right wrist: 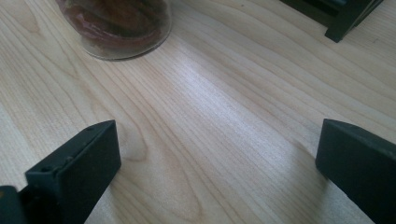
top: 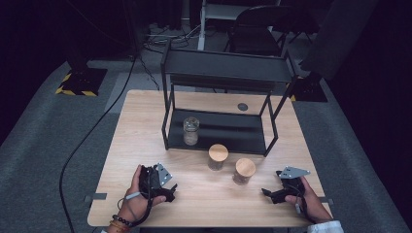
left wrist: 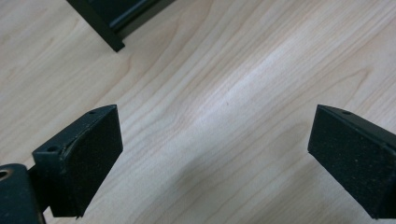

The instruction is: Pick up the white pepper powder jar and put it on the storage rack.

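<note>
Left hand-held gripper (top: 167,193): resting on pale wooden desk (top: 121,160), jaws spread, nothing between.

Clear glass jar, lidless (top: 191,131): upright on lower level of black metal two-tier shelf (top: 221,73).

Two glass jars with round wooden lids (top: 218,156) (top: 244,171): on desk just before shelf.

Right hand-held gripper (top: 270,193): released, near right-hand jar.

Step judged: start of shelving jars. Next: reach, close on nearest jar.
</note>
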